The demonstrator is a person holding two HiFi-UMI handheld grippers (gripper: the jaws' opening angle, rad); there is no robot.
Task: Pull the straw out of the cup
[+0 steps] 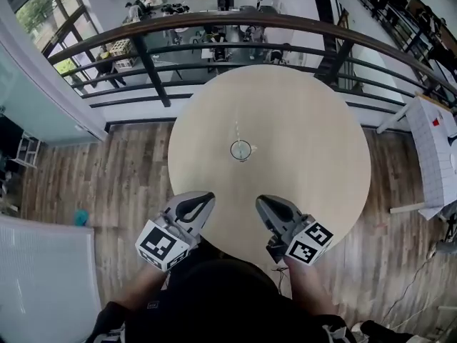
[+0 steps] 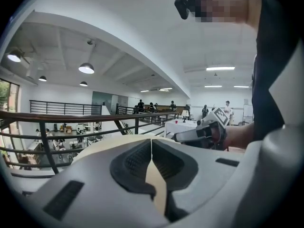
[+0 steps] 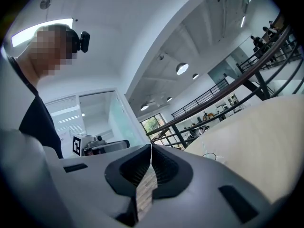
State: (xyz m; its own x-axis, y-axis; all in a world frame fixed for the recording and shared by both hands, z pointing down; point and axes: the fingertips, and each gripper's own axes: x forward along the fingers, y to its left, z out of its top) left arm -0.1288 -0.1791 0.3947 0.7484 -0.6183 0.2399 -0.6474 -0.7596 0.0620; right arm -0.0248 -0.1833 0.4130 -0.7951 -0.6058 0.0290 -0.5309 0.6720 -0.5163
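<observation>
A clear cup (image 1: 240,150) stands near the middle of the round, pale wooden table (image 1: 307,134), with a thin clear straw (image 1: 236,130) rising from it toward the far side. My left gripper (image 1: 208,197) hovers over the table's near edge, left of the cup and well short of it. Its jaws are shut with nothing between them. My right gripper (image 1: 260,201) is beside it on the right, also shut and empty. In the right gripper view the cup (image 3: 210,156) shows small beyond the shut jaws (image 3: 151,147). The left gripper view shows shut jaws (image 2: 151,142) and the right gripper (image 2: 204,132).
A dark metal railing (image 1: 235,27) curves behind the table, with a lower floor of desks and people beyond it. A white table (image 1: 437,148) stands to the right. The floor around is wood plank (image 1: 121,184). The person's torso fills the bottom of the head view.
</observation>
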